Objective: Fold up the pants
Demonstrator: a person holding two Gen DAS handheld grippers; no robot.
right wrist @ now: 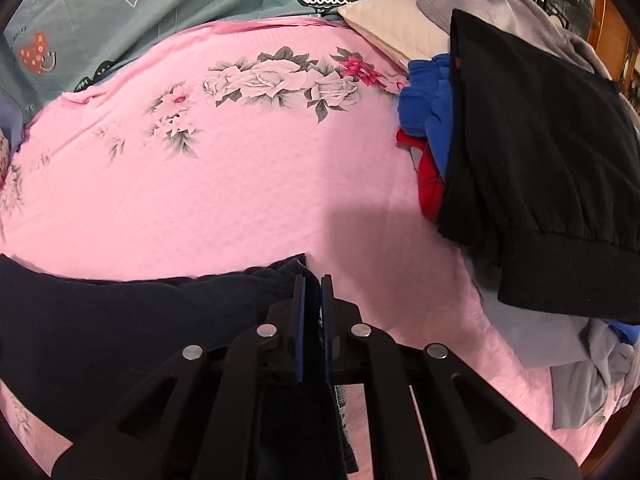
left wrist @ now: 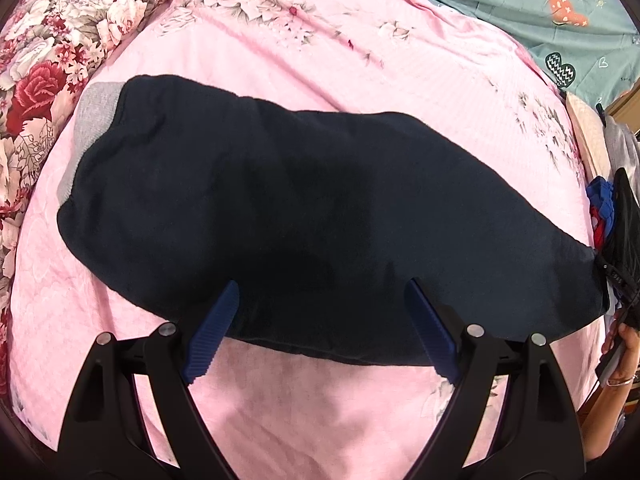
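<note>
Dark navy pants [left wrist: 304,216] with a grey waistband [left wrist: 90,124] lie flat across the pink bedspread [left wrist: 360,52], waistband at the left. My left gripper [left wrist: 320,292] is open, its blue fingers [left wrist: 216,328] spread over the pants' near edge. My right gripper [right wrist: 313,284] is shut on the right end of the pants [right wrist: 132,320]; dark cloth shows between its pads and hangs below them. The right gripper also shows at the far right of the left wrist view [left wrist: 616,276].
A pile of clothes, black [right wrist: 536,168], blue [right wrist: 428,108], red and grey, sits at the right of the bed. A floral quilt [left wrist: 44,64] lies at the left and a teal sheet [left wrist: 540,4] at the back.
</note>
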